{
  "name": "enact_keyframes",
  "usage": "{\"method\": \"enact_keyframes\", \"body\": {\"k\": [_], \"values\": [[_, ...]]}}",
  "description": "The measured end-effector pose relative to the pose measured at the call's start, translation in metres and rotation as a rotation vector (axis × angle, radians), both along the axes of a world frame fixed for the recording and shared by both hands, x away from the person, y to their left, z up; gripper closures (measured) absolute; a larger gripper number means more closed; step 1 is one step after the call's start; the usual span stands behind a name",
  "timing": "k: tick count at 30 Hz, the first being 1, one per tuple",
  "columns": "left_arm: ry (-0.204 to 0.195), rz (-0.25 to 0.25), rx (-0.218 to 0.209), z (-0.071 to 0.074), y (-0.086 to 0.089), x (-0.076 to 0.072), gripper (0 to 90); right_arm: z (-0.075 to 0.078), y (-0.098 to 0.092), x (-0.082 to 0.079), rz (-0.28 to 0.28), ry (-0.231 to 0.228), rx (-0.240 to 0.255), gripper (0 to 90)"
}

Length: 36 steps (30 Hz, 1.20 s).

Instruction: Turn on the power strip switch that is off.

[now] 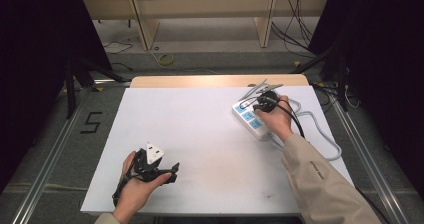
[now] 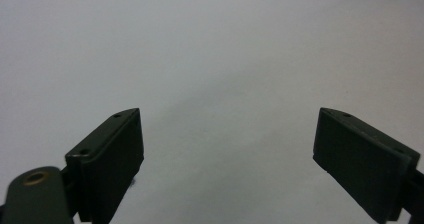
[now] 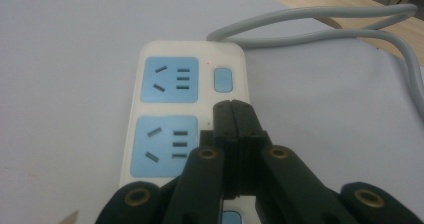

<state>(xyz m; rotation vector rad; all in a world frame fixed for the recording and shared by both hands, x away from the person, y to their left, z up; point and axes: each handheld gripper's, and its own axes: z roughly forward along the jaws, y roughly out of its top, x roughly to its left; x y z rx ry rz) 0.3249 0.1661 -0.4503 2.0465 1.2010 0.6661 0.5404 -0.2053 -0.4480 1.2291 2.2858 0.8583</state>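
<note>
White power strip (image 3: 185, 109) under the closed, empty right tool (image 3: 234, 109); left tool (image 2: 227, 159) wide open, empty.

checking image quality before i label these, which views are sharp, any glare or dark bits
High view: even light on the white table, black at both sides, slightly soft. Left gripper view: the open left gripper has dark, soft-edged jaws over a plain table with a mild grey falloff. Right gripper view: the power strip is fairly sharp, the shut right gripper close and dark, the cord soft; no strong glare.
</note>
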Motion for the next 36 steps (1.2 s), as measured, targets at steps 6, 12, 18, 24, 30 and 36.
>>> {"method": "enact_keyframes", "body": {"k": [6, 12, 18, 24, 30, 36], "values": [[0.001, 0.000, -0.001, 0.0001, -0.0001, -0.0001, 12.2, -0.0003, 0.0008, 0.0019, 0.000, 0.004, -0.005, 90.0], [-0.001, 0.000, -0.001, 0.0002, 0.0000, -0.0001, 12.2, -0.0013, 0.0015, 0.0040, -0.001, 0.013, -0.006, 90.0], [0.000, 0.000, 0.000, 0.0000, -0.0002, 0.0002, 12.3, -0.0012, 0.0003, 0.0052, -0.002, 0.022, -0.010, 90.0], [0.001, -0.003, 0.002, 0.0001, -0.0002, 0.0002, 12.3, -0.0019, 0.0003, 0.0058, 0.002, 0.028, -0.014, 90.0], [0.001, -0.003, 0.002, 0.0001, -0.0003, 0.0003, 12.3, -0.0011, 0.0018, 0.0065, 0.005, 0.038, -0.016, 90.0], [0.000, -0.003, 0.001, 0.0003, -0.0004, 0.0001, 12.3, 0.0000, 0.0036, 0.0074, 0.013, 0.050, -0.025, 90.0]]}}
